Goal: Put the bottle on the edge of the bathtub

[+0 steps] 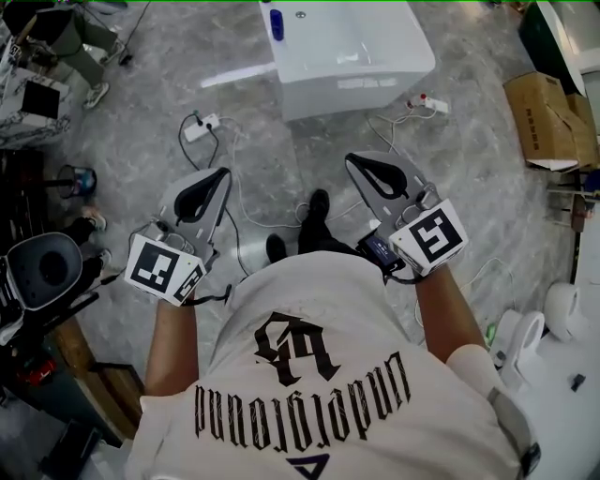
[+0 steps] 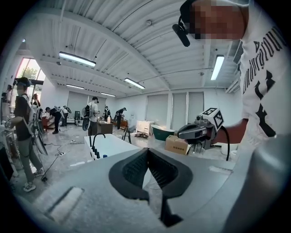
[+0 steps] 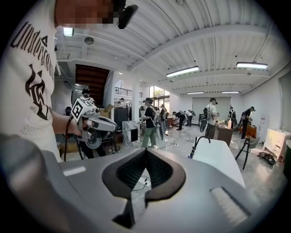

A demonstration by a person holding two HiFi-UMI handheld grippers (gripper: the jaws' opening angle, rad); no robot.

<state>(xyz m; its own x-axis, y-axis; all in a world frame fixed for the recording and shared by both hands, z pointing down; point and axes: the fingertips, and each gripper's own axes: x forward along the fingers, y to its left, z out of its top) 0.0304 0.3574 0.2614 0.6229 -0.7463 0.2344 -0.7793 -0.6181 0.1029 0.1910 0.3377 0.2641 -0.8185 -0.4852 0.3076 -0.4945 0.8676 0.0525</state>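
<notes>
Facing one bathtub (image 1: pixel 375 66) bearing one blue bottle (image 1: pixel 276 23), the left gripper (image 1: pixel 221 174) and right gripper (image 1: pixel 352 161) both hold fingers clenched, empty.

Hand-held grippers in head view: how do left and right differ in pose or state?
The left hand-held gripper angles toward picture right, the right hand-held gripper toward picture left. The right one's tip sits nearer the bathtub than the left's. Shared: both shut, nothing between the jaws.

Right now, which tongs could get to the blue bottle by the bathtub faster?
Probably the left tongs. The blue bottle sits at the left end of the bathtub, nearer that side than the right tongs. Both tongs are shut and empty, and neither is close yet.
</notes>
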